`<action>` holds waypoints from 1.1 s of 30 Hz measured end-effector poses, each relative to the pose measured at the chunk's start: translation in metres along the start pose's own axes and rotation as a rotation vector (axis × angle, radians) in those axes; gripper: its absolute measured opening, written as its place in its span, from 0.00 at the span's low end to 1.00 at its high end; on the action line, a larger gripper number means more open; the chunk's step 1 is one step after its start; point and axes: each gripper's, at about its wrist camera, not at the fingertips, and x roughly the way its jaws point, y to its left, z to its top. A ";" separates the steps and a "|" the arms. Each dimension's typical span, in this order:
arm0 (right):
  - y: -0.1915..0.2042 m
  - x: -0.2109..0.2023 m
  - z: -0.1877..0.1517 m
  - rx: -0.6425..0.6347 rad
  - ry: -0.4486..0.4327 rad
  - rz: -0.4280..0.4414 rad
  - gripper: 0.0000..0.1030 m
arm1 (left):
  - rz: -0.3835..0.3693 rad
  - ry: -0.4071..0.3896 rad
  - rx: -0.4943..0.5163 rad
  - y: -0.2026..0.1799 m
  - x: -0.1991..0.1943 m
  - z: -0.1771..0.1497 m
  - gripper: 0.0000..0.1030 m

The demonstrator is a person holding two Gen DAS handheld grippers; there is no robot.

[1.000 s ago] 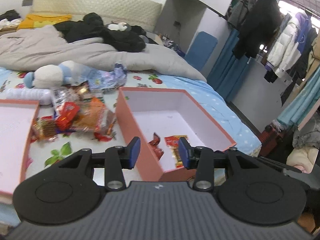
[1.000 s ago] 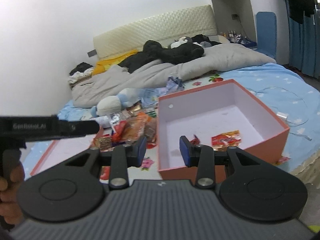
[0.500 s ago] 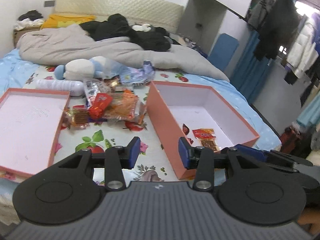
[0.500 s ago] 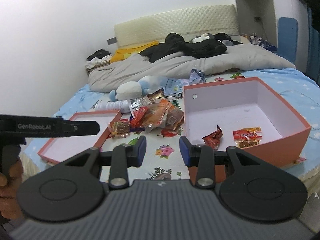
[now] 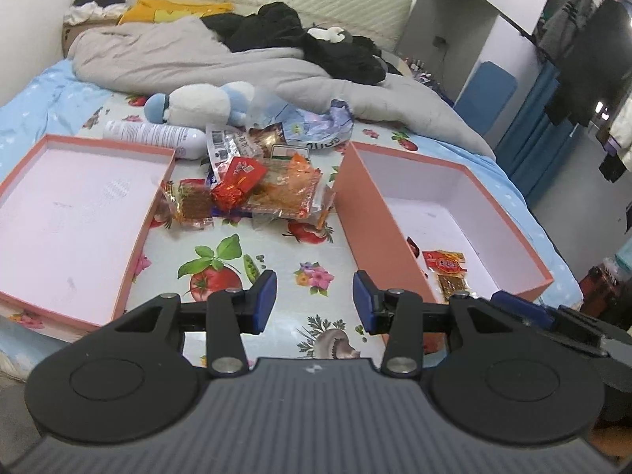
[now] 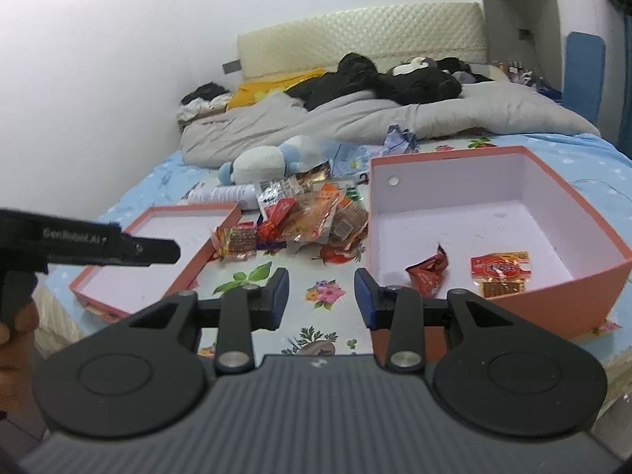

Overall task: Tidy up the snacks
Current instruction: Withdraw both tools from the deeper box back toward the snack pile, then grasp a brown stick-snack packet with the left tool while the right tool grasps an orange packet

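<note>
Both claws empty, jaws spread: left gripper (image 5: 314, 302), right gripper (image 6: 320, 298), hovering low centre, likely poised for picking. Snack pile (image 5: 260, 187) lies mid-frame between lid (image 5: 59, 201) and box (image 5: 466, 181). Right view alone shows the red packet (image 6: 428, 270) in the box.

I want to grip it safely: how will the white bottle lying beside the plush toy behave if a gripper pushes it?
The white bottle lies on its side on the patterned sheet, so it will probably roll. Its round, smooth body may slip between the fingers. The soft bed could let it sink slightly. Its weight cannot be judged.
</note>
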 end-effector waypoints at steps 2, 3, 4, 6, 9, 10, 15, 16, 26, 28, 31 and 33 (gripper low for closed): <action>0.003 0.009 0.002 0.000 0.011 0.002 0.38 | -0.007 0.009 -0.009 0.006 0.007 0.003 0.52; 0.004 0.014 0.003 -0.001 0.016 -0.002 0.38 | -0.010 0.015 -0.011 0.010 0.011 0.005 0.54; 0.005 0.018 0.004 -0.004 0.020 -0.010 0.38 | -0.011 0.024 -0.013 0.014 0.016 0.008 0.54; 0.009 0.028 0.008 -0.008 0.028 -0.021 0.59 | -0.011 0.043 -0.014 0.024 0.029 0.013 0.60; 0.013 0.040 0.013 -0.014 0.007 0.008 0.89 | -0.003 0.064 -0.025 0.040 0.049 0.023 0.73; 0.014 0.046 0.015 -0.023 0.006 0.017 0.89 | -0.007 0.079 -0.028 0.044 0.056 0.027 0.75; 0.020 0.086 0.024 -0.053 0.027 0.018 0.89 | -0.016 0.094 -0.061 0.065 0.088 0.041 0.83; 0.020 0.095 0.026 -0.052 0.035 0.016 0.89 | -0.013 0.103 -0.071 0.070 0.096 0.045 0.83; 0.016 0.180 0.043 0.024 0.090 0.002 0.76 | 0.079 0.146 -0.066 0.119 0.182 0.086 0.83; 0.014 0.196 0.046 0.062 0.094 0.009 0.75 | 0.106 0.161 -0.022 0.126 0.199 0.091 0.83; 0.013 0.217 0.048 0.074 0.090 -0.016 0.75 | 0.146 0.180 0.063 0.130 0.222 0.095 0.83; 0.017 0.229 0.051 0.053 0.079 -0.037 0.75 | 0.164 0.190 0.109 0.132 0.236 0.096 0.83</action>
